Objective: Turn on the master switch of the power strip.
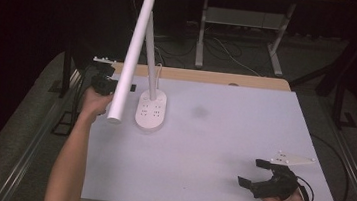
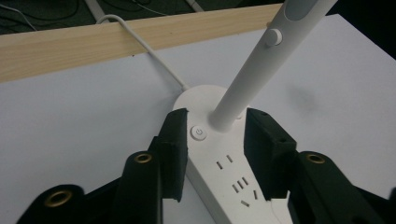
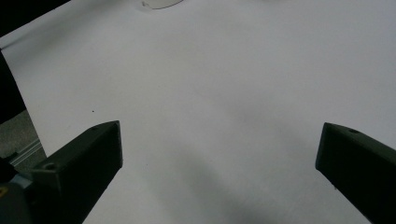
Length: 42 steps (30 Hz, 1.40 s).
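Brightness: the flat white tabletop is evenly lit; surroundings toward 12 and 9 o'clock sink into black.
Shadows: soft, faint smudge near centre.
Focus: right gripper view's two black jaws are blurred.
Glare: none; colours slightly bluish.

A white desk lamp with a white socket base and white cable is seen on a plain white table edged by a light wooden strip. Both grippers are black, brass-coloured rings being set in the left one.
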Motion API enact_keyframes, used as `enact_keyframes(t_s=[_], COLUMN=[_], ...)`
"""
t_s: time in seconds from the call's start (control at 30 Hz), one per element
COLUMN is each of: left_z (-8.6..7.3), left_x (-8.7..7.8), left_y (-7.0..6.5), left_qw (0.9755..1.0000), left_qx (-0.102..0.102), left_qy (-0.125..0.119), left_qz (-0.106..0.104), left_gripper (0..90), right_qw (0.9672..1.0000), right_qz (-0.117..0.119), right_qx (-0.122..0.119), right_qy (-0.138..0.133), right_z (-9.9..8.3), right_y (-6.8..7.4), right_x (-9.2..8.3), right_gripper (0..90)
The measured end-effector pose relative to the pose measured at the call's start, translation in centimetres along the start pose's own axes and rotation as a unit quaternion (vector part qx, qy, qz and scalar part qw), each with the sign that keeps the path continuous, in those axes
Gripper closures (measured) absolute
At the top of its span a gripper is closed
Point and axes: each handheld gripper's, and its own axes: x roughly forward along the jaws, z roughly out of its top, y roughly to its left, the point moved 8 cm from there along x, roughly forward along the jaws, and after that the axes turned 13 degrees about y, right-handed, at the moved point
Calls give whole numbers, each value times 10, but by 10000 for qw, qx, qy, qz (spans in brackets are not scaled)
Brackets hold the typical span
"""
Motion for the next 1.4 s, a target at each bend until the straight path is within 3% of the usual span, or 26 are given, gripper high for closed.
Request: enact_keyframes(t_s=[0.5, 1.1, 1.17, 1.4], left_z=[4, 2, 2, 0], left_x=[17, 45, 48, 57], left_y=[-1, -4, -2, 1], left_qw=[9995, 9994, 9997, 9996], left_qx=[-246, -324, -200, -241], left_qy=[-54, 92, 125, 173], left_qz=[-169, -82, -42, 22], left_gripper=[895, 898, 898, 898], right_qw=[10000, 10000, 10000, 10000], right_qz=[18, 19, 20, 15], right_qx=[-37, -32, -28, -24], right_qy=[26, 58, 77, 87], right_z=[0, 0, -1, 0], right_y=[2, 2, 2, 1], right_x=[1, 2, 2, 5], right_gripper=[0, 0, 0, 0])
